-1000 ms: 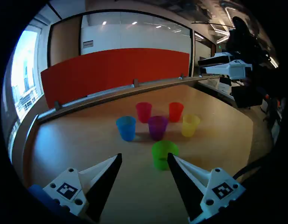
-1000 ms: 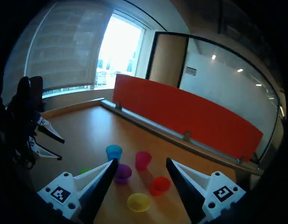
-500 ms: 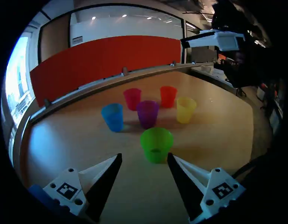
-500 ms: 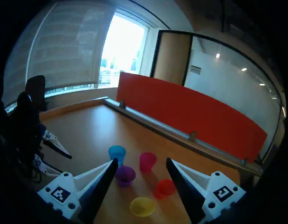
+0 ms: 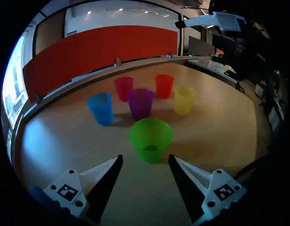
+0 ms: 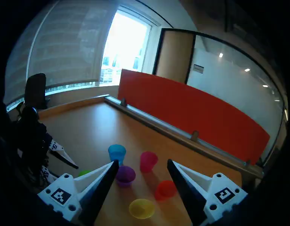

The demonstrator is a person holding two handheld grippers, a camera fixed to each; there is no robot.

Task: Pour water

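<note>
Several plastic cups stand grouped on the wooden table (image 5: 220, 128). In the left gripper view the green cup (image 5: 150, 139) is nearest, just ahead of my open left gripper (image 5: 145, 157), whose fingers hold nothing. Behind it stand the purple cup (image 5: 140, 103), blue cup (image 5: 100, 108), pink cup (image 5: 123, 87), red cup (image 5: 164, 85) and yellow cup (image 5: 183, 99). My right gripper (image 6: 142, 162) hangs open and empty high above the cups: yellow cup (image 6: 141, 208), red cup (image 6: 166, 189), purple cup (image 6: 125, 175), pink cup (image 6: 148, 161), blue cup (image 6: 117, 152).
A red partition (image 5: 99, 49) on a rail runs along the table's far edge. The right gripper's body (image 5: 216, 20) shows high at the upper right. In the right gripper view the left gripper (image 6: 62, 154) and a dark sleeve (image 6: 30, 147) sit at the left.
My left gripper has moved forward and down toward the green cup, which looks larger and closer. The right gripper has barely shifted above the cups.
</note>
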